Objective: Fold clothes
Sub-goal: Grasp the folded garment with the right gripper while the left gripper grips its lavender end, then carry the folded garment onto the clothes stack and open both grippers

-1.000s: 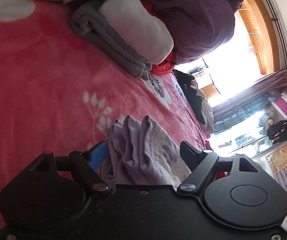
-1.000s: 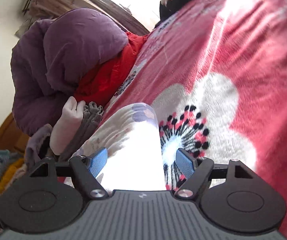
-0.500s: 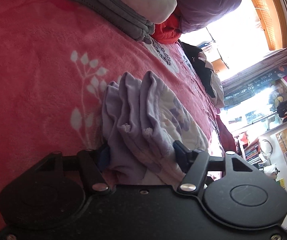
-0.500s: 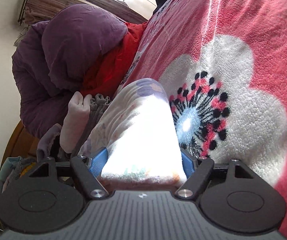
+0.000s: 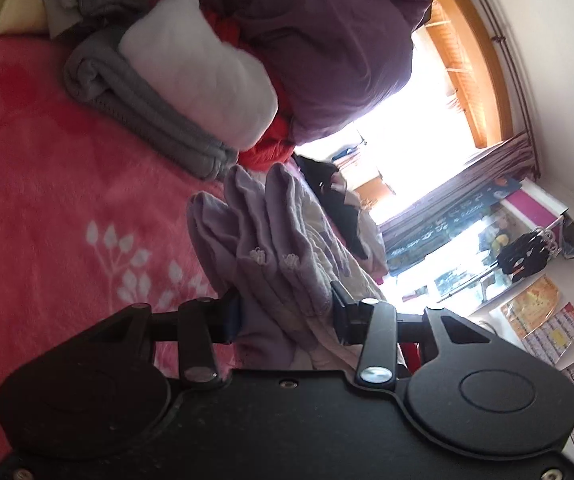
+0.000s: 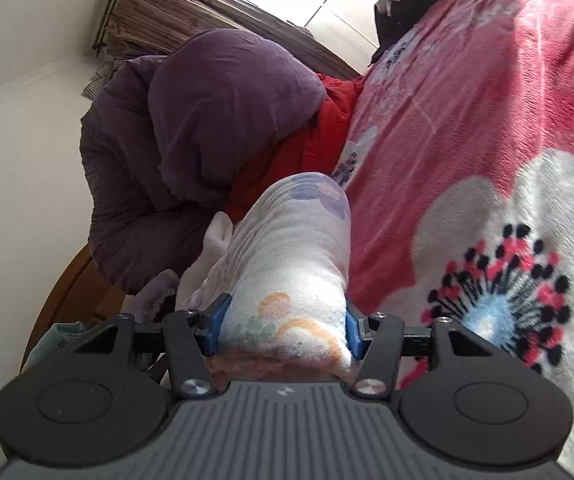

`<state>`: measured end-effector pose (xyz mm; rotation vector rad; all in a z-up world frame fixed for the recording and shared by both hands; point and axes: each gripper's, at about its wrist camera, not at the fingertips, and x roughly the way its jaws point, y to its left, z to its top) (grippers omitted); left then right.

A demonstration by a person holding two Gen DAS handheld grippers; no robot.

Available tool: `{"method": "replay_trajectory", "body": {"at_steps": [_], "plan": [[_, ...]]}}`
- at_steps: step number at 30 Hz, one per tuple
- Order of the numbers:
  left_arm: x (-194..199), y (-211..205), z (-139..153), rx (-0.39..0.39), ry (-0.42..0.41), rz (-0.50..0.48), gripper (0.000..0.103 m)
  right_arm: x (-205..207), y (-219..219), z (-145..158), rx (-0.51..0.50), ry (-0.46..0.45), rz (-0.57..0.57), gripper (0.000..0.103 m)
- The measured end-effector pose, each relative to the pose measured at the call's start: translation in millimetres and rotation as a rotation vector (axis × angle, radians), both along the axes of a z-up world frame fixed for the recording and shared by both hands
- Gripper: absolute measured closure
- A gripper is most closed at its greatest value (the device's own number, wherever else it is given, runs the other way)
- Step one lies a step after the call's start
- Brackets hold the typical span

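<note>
The folded garment (image 5: 283, 256) is a thick bundle of lilac and floral fleece; in the left wrist view its long axis runs straight away from the camera, out between the fingers and up toward the bright window (image 5: 419, 148), with three rounded fold ends at its far tip; two small lace bows sit on the middle folds. The left gripper (image 5: 285, 312) has the near end of this bundle between its fingers; the jaws are closing, and both pads press into the cloth, which bulges out past them on either side. The bundle's far end stands above the pink blanket (image 5: 67, 200) rather than lying flat on it, as far as the view tells.

In the right wrist view the same garment (image 6: 291, 264) shows its pale floral side; its long axis again points directly forward, toward the purple duvet (image 6: 207, 128) and the red cloth (image 6: 315, 140) under it. The right gripper (image 6: 285, 326) has its blue pads (image 6: 214, 326) tight against both flanks of the roll; its jaws are closing on it, and the fabric fills the whole gap.

Beyond the garment in the left view lies a stack of a grey blanket (image 5: 143, 116) and a white folded piece (image 5: 203, 80); they are well apart from the fingers.
</note>
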<state>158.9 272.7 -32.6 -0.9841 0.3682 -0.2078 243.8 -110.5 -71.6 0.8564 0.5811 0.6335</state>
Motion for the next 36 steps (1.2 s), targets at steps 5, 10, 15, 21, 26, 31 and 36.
{"method": "replay_trajectory", "body": {"at_steps": [5, 10, 15, 21, 26, 31, 36], "plan": [[-4.2, 22.8, 24.8, -0.011, -0.152, 0.089, 0.061, 25.2, 25.0, 37.0, 0.028, -0.098, 0.079, 0.047], [9.1, 51.6, 41.1, -0.013, -0.212, 0.167, 0.062, 56.0, 59.9, 72.6, 0.024, -0.164, 0.147, 0.047], [25.0, 72.8, 63.9, -0.002, -0.276, 0.263, 0.062, 88.7, 102.0, 104.0, 0.025, -0.244, 0.197, 0.047], [59.1, 96.4, 83.9, 0.042, -0.334, 0.34, 0.062, 134.6, 141.3, 122.1, 0.085, -0.294, 0.199, 0.047], [104.4, 111.4, 75.4, 0.13, -0.212, 0.378, 0.053, 169.1, 171.1, 114.2, 0.146, -0.297, 0.156, 0.047], [125.3, 86.6, 81.9, 0.423, -0.009, 0.462, 0.037, 200.8, 223.6, 74.0, -0.175, -0.159, 0.133, 0.048], [110.9, 69.8, 99.2, 0.532, -0.085, 0.534, 0.034, 202.5, 207.9, 74.0, -0.078, -0.125, 0.088, 0.045]]}}
